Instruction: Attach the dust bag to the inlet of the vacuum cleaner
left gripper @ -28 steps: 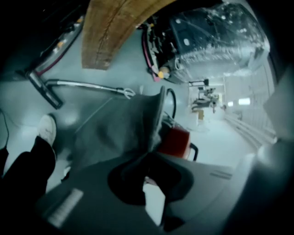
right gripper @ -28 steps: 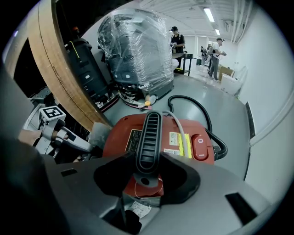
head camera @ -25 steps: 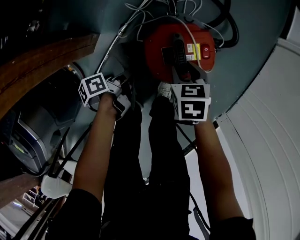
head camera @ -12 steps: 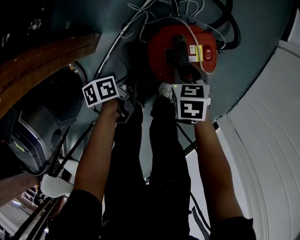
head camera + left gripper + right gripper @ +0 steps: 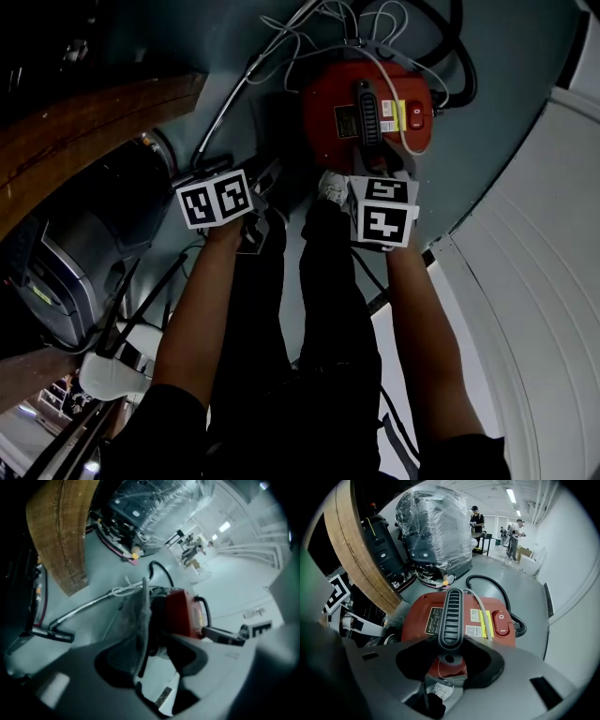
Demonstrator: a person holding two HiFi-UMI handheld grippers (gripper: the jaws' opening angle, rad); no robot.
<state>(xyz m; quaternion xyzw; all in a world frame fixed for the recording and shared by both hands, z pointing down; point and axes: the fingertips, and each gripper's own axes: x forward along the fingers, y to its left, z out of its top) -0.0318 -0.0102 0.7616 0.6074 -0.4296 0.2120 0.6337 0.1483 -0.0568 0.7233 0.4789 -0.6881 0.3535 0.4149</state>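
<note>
Right gripper clamped the handle of the red vacuum; left gripper was opening, grey bag edge-on between its jaws, left of the vacuum.

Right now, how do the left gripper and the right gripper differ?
The left gripper has fingers opening around the grey dust bag, not pressing it; the right gripper has fingers closed on the black handle. The left gripper sits beside the vacuum cleaner, the right gripper directly at it. Both face the vacuum cleaner.
</note>
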